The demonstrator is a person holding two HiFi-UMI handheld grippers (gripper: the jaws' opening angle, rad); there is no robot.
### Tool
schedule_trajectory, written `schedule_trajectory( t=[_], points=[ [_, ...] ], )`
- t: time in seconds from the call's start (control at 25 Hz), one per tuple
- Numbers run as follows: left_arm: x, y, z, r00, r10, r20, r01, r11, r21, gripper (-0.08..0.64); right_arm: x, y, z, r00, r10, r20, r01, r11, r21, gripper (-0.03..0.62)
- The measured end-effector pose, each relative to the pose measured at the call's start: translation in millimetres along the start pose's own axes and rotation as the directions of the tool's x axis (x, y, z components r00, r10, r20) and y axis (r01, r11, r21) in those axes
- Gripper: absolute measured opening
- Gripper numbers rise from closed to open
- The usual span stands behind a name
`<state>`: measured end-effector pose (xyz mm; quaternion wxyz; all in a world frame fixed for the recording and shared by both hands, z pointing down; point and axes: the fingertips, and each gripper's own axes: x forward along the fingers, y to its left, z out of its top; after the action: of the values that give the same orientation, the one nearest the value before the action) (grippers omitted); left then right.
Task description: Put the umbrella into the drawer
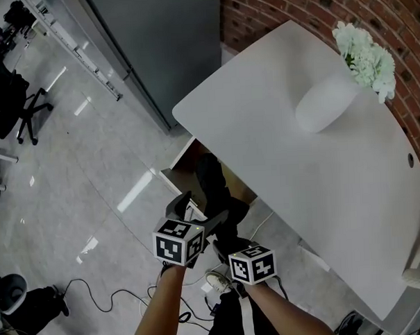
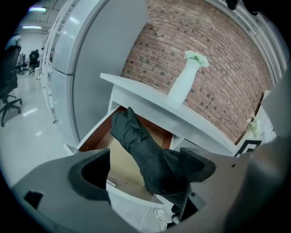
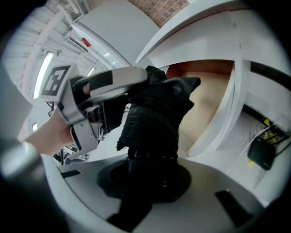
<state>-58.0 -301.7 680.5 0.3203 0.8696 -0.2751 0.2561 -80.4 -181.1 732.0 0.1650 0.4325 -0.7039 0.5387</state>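
Black and loosely folded, the umbrella [image 1: 214, 191] is slanting nose-first into the open drawer [image 1: 176, 163] beneath a white table [image 1: 301, 187], as a person working two hand-held grippers is feeding it in. The right gripper [image 3: 148, 175] is pinching the umbrella's near end between its dark pads and appears to be carrying the whole weight. The far end is reaching past the drawer's front panel and lying over its pale wooden floor; whether the tip is touching that floor cannot be told. The left gripper [image 2: 150, 161] is standing with its jaws spread wide. The bundle is passing between them, close against the right-hand jaw, but nothing is clamping it there.

The step in hand looks to be the insertion itself. The umbrella is only partly inside and is still sloping up out of the drawer toward the person. The next move is likely calling for the right gripper to bring the held end down and forward until the full length is clearing the front panel and lying flat, and only then to let go. The open left gripper is well placed to steady or tuck the slack fabric, which could snag on the drawer's edge. A white vase [image 1: 325, 104] of pale flowers is standing on the tabletop, well apart from the work.
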Motion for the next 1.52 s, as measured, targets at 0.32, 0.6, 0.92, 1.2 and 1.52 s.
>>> schedule_trajectory(
  t=[0.32,0.6,0.92,1.2,1.52],
  points=[
    [-13.0,-2.8,-6.0,1.0,-0.005,0.03,0.006,0.999,-0.035,0.462,5.3,-10.4,7.1,1.0,-0.001,-0.01,0.001,0.999,0.04,0.091],
    [-23.3,0.8,-7.0,0.999,0.003,0.048,0.0,0.998,-0.059,0.462,17.8,-17.4,17.9,0.999,-0.011,-0.047,0.013,0.999,0.039,0.092],
    [-27.5,3.2,-13.3,0.998,0.022,0.054,-0.018,0.997,-0.077,0.462,24.9,-29.7,29.1,0.993,-0.094,-0.076,0.093,0.996,-0.014,0.093],
    [-31.2,4.8,-14.2,0.996,0.043,0.072,-0.036,0.994,-0.099,0.462,28.9,-45.2,21.5,0.977,-0.152,-0.147,0.142,0.987,-0.073,0.095],
    [-30.5,5.6,-15.7,0.994,0.051,0.097,-0.038,0.991,-0.128,0.462,37.4,-66.7,18.3,0.961,-0.182,-0.209,0.181,0.983,-0.027,0.101]
  ],
)
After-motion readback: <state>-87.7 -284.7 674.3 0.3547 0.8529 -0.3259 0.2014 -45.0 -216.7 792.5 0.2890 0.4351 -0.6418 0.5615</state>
